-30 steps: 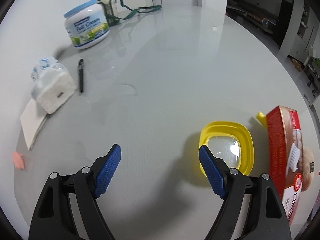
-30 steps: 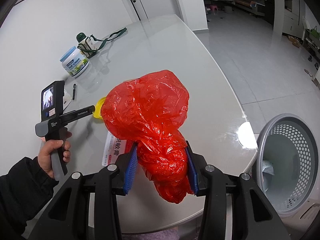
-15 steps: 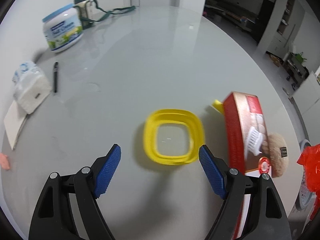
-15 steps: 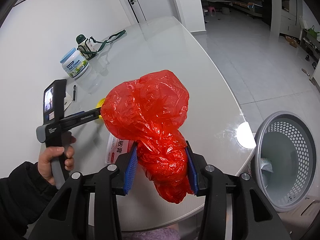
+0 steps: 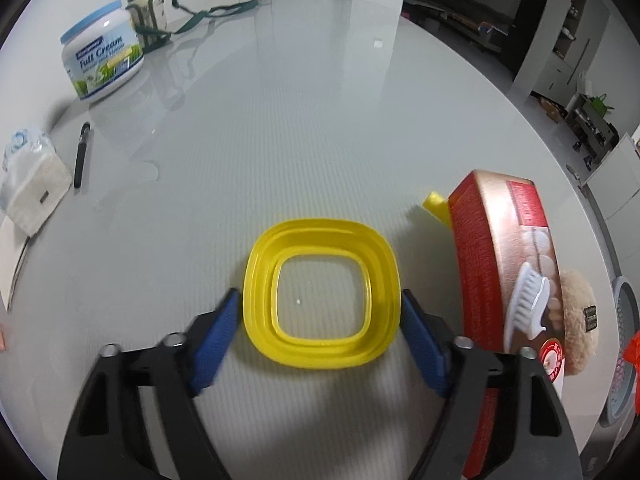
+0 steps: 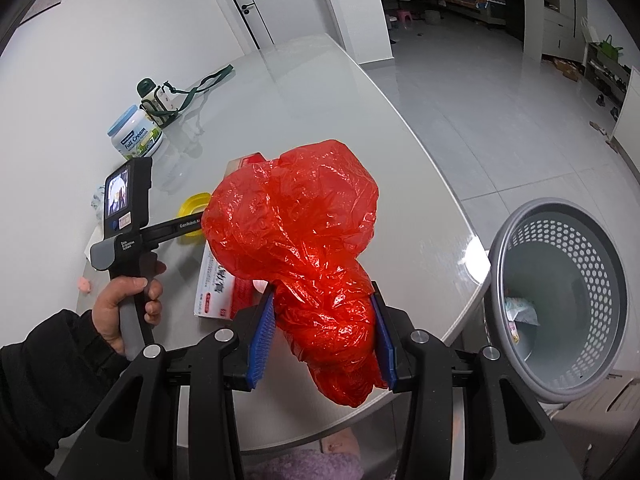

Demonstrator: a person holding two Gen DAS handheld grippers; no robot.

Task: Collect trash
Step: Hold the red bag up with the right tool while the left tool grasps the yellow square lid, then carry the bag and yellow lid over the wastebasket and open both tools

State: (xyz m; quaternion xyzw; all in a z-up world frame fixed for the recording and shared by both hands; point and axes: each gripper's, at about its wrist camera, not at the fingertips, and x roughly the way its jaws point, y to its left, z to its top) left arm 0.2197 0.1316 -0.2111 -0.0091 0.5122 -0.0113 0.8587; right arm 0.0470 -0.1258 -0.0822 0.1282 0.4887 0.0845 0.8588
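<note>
**Two tools, two loads: basket lies right of the bag**

Two relations matter, taken biggest thing down.

Tabletop [image 5: 320,120]: white, glossy, rounded edge. The grey perforated basket [image 6: 560,320] stands on the floor off that edge, some litter already inside.

Red plastic bag [image 6: 296,232]: crumpled, pinched at its lower bunch by the right tool [image 6: 324,344], bulk ballooning above the pads. It hangs over the tabletop's near edge; the basket lies to the tool's right and lower. Right hand is plainly the nearer one. Judgement: swing right, then let go over the mouth.

Red box [image 5: 508,272]: lies just right of the lid, long axis running away from the camera.

Yellow lid [image 5: 322,294]: flat on the tabletop, squarish ring, sitting between the spread pads of the left tool [image 5: 322,330], pads just beside its two sides; contact unclear.
</note>
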